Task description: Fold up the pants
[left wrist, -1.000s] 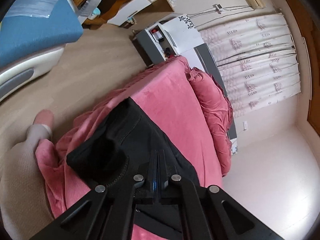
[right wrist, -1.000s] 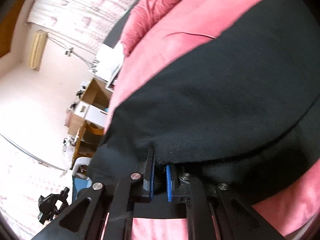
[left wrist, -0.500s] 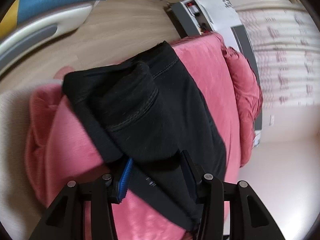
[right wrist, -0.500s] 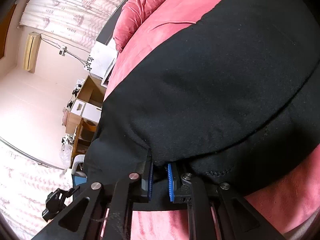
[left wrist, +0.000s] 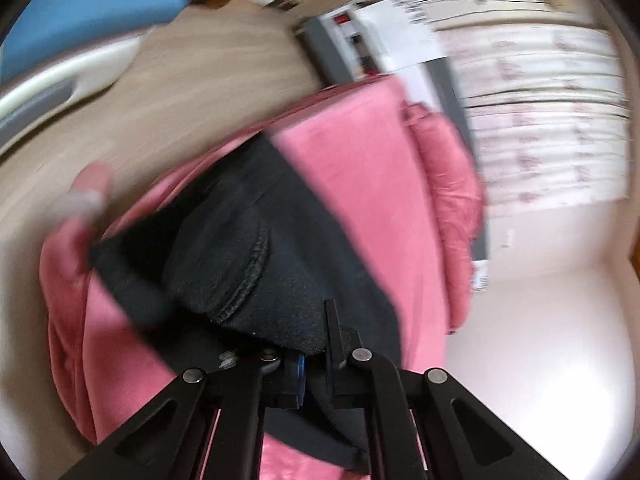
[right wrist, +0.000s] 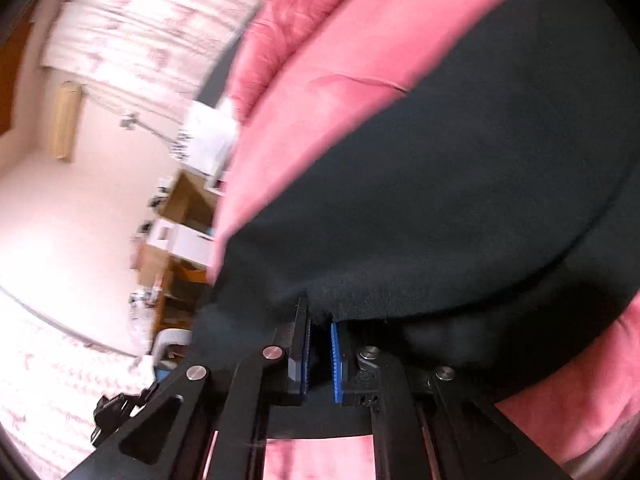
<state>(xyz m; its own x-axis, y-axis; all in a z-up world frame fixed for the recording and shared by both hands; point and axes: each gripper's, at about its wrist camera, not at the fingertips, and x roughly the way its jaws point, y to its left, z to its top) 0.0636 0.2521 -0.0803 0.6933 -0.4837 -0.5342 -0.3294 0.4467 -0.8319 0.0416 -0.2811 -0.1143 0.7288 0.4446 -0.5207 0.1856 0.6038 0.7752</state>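
Observation:
Black pants (left wrist: pixel 240 248) lie partly folded on a pink bed cover (left wrist: pixel 360 168), with a stitched hem curled on top. My left gripper (left wrist: pixel 314 344) sits at their near edge, its jaws closing with black fabric pinched between them. In the right wrist view the pants (right wrist: pixel 440 200) fill most of the frame over the pink cover (right wrist: pixel 320 100). There my right gripper (right wrist: pixel 319 320) is closing, its blue pads nipping a fold of the same black cloth. Both views are motion-blurred.
A bunched pink duvet (left wrist: pixel 448 184) lies along the far side of the bed. Wooden floor (left wrist: pixel 160 100), a blue padded piece (left wrist: pixel 80 20) and a grey cabinet (left wrist: pixel 332 52) lie beyond. A person's foot (left wrist: pixel 90 184) shows at the bed's left corner. Patterned curtains (left wrist: pixel 540 120) hang behind.
The left gripper stood open over the folded pants half a second ago and has now closed on their near edge. The right gripper has kept its pinch on the fabric.

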